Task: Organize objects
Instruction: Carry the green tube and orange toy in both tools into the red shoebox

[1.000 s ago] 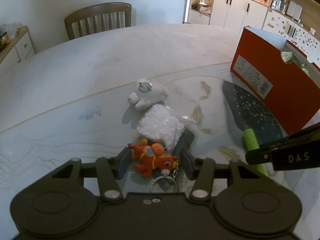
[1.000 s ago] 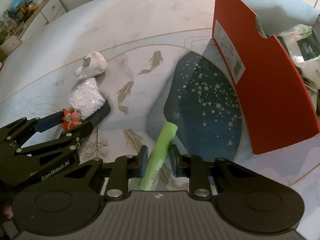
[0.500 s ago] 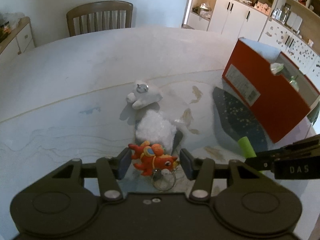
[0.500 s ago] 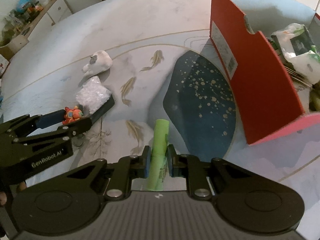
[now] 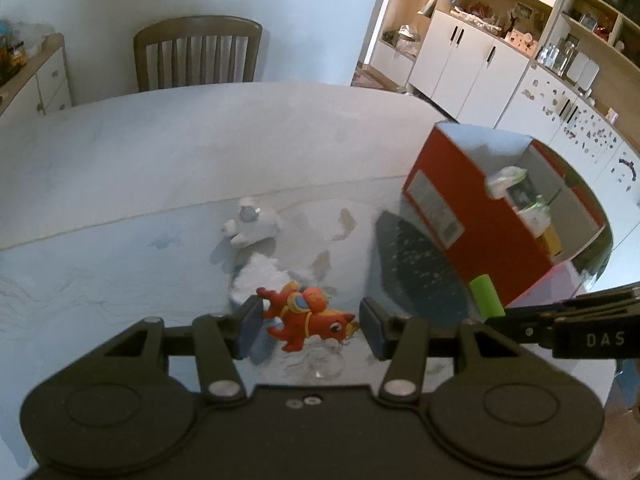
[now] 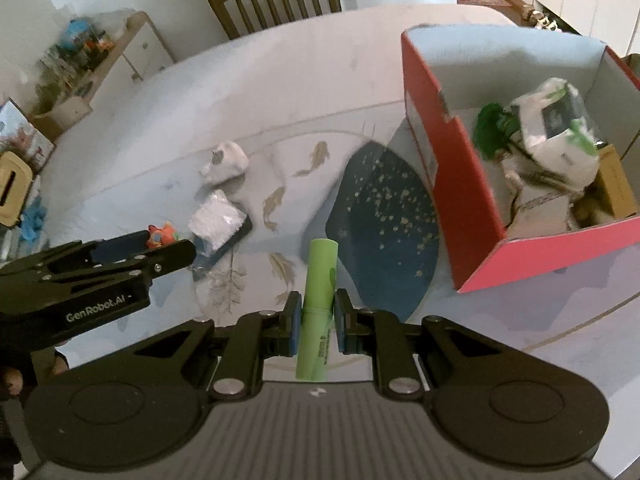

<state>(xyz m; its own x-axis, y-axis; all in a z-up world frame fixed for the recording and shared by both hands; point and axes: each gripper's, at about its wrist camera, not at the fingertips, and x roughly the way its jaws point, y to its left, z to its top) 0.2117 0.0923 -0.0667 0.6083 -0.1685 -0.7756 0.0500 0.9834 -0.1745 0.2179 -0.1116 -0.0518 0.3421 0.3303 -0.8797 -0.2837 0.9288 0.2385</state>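
My left gripper [image 5: 308,320] is shut on an orange dragon keychain [image 5: 308,316] and holds it above the table; its ring hangs below. My right gripper [image 6: 316,320] is shut on a green tube [image 6: 318,300], lifted off the table and pointing toward the red box [image 6: 452,184]. The tube's tip also shows in the left wrist view [image 5: 486,294]. The box is open on top and holds a white-and-green bag [image 6: 552,136]. A white plush toy [image 5: 252,226] and a white packet [image 6: 216,220] lying on a dark phone lie on the table.
The round marble table [image 5: 160,152] has a fish pattern and a dark blue patch [image 6: 384,216]. A wooden chair [image 5: 196,58] stands at the far side. A sideboard with clutter [image 6: 92,64] is at the left; white cabinets [image 5: 472,60] at the right.
Both grippers have risen off the table with their objects. The right gripper has closed on the green tube and lifted it. The view now looks down into the red box.
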